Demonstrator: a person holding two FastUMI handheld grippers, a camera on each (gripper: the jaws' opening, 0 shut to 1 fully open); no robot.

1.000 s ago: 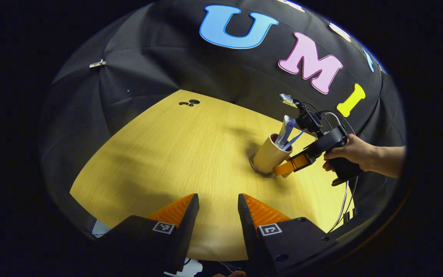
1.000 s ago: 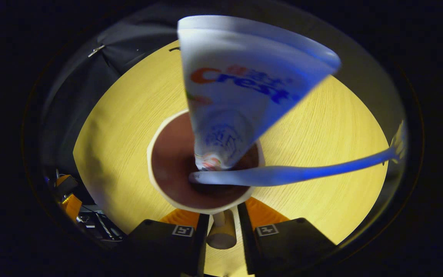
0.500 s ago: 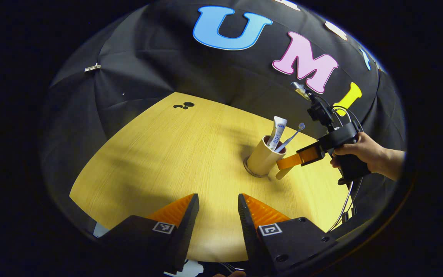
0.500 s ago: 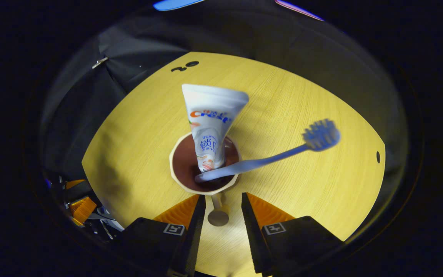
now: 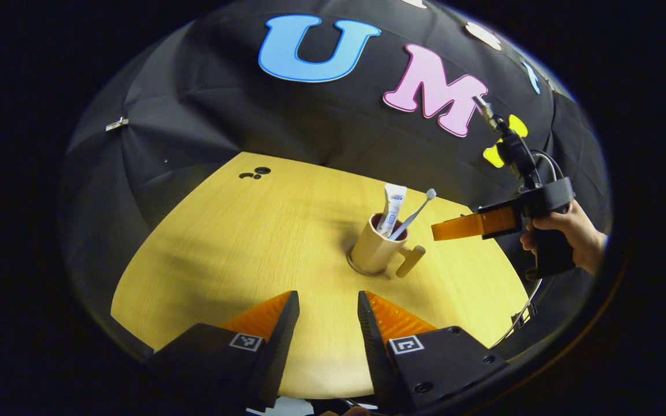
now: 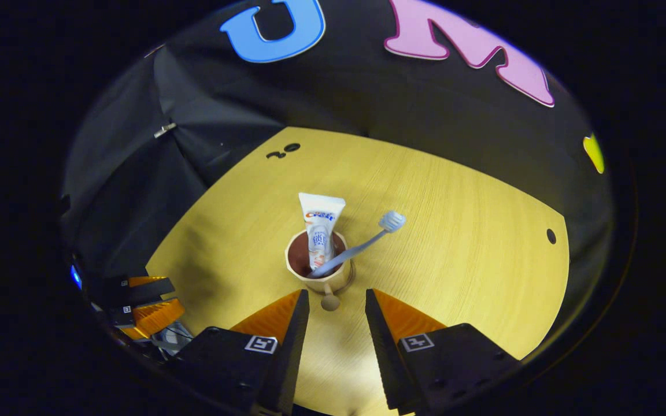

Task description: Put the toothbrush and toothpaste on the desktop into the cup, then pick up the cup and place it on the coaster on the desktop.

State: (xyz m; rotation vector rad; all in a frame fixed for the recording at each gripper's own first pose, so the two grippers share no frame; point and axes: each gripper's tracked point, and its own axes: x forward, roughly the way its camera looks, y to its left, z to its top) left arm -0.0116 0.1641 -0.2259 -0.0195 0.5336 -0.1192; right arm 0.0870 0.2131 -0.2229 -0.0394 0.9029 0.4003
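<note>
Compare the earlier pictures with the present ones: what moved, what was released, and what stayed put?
The right claw let go of the cup's handle and drew back, now clear of it. The cup, holding the toothpaste and toothbrush, stayed on the coaster. The left claw stayed open, hovering.

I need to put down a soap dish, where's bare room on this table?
Bare wood lies left of the tan handled cup toward the small black holes, and between it and the left gripper. Crowded: the cup's handle side, near the right gripper.

Bare desktop [image 5: 240, 231] all round cup [image 5: 372, 249]
</note>
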